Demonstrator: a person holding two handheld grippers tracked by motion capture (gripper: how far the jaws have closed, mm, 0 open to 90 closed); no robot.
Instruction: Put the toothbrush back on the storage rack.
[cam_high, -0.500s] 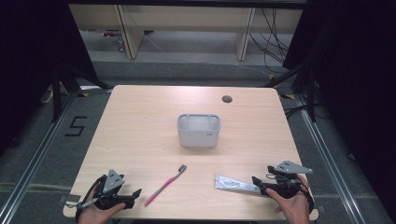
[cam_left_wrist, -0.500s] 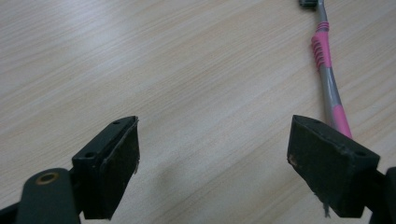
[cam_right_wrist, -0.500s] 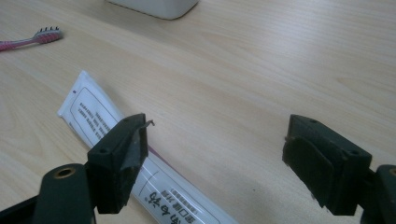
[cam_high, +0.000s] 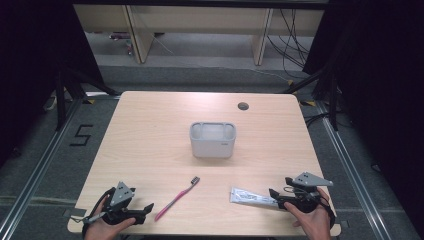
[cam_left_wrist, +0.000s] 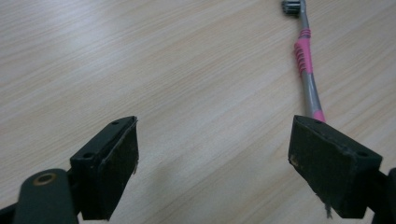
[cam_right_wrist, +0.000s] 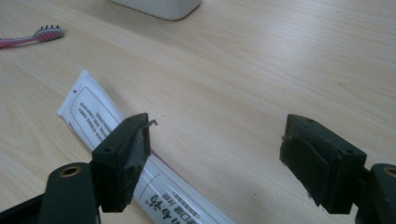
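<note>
A pink and grey toothbrush (cam_high: 177, 198) lies slanted on the wooden table (cam_high: 150, 130) near the front. My left gripper (cam_high: 146, 208) rests just left of its handle end, jaws open with nothing between them. In the left gripper view the toothbrush (cam_left_wrist: 306, 65) runs up from behind the right jaw of that gripper (cam_left_wrist: 215, 128). A white toothpaste tube (cam_high: 252, 197) lies flat to the right. My right gripper (cam_high: 274, 194) sits at its near end, open. In the right gripper view the tube (cam_right_wrist: 93, 116) passes under the left jaw of the gripper (cam_right_wrist: 215, 126), whose pads hold nothing.
A grey rectangular holder (cam_high: 212, 139) stands at the table's middle, and its base (cam_right_wrist: 161, 7) shows in the right gripper view. A round cable hole (cam_high: 243, 106) sits near the far edge. Shelving and cables lie beyond the table.
</note>
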